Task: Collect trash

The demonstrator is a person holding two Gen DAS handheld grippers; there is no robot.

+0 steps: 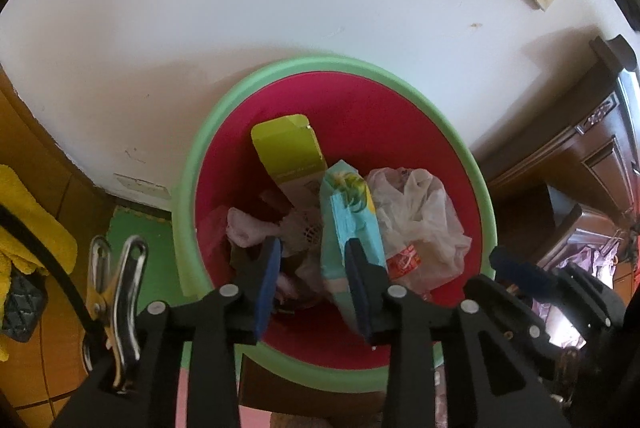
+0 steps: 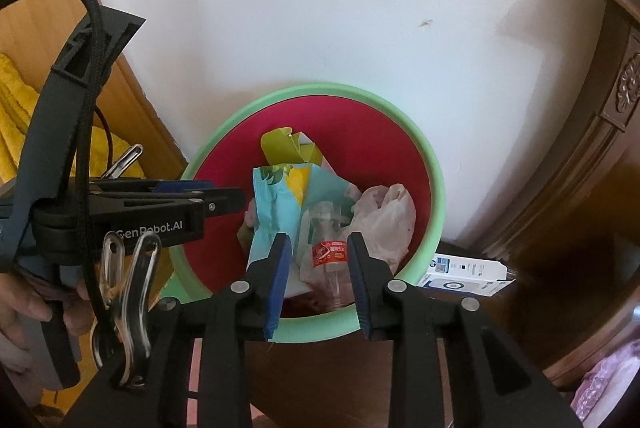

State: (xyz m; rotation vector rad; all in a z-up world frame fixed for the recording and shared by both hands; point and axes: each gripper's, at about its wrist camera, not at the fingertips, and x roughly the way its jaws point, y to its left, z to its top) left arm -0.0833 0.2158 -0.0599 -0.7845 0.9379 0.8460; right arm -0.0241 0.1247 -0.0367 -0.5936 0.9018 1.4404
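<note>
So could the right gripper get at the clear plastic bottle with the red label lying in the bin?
Probably yes. The right gripper hangs open just above the clear plastic bottle with the red label, which lies uncovered on top, between the teal packet and the plastic bag.

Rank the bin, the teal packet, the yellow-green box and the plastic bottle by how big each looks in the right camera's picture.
1. Bin, easily the largest.
2. Teal packet.
3 and 4. Yellow-green box and plastic bottle look much alike; both are partly hidden, so I won't rank them.
</note>
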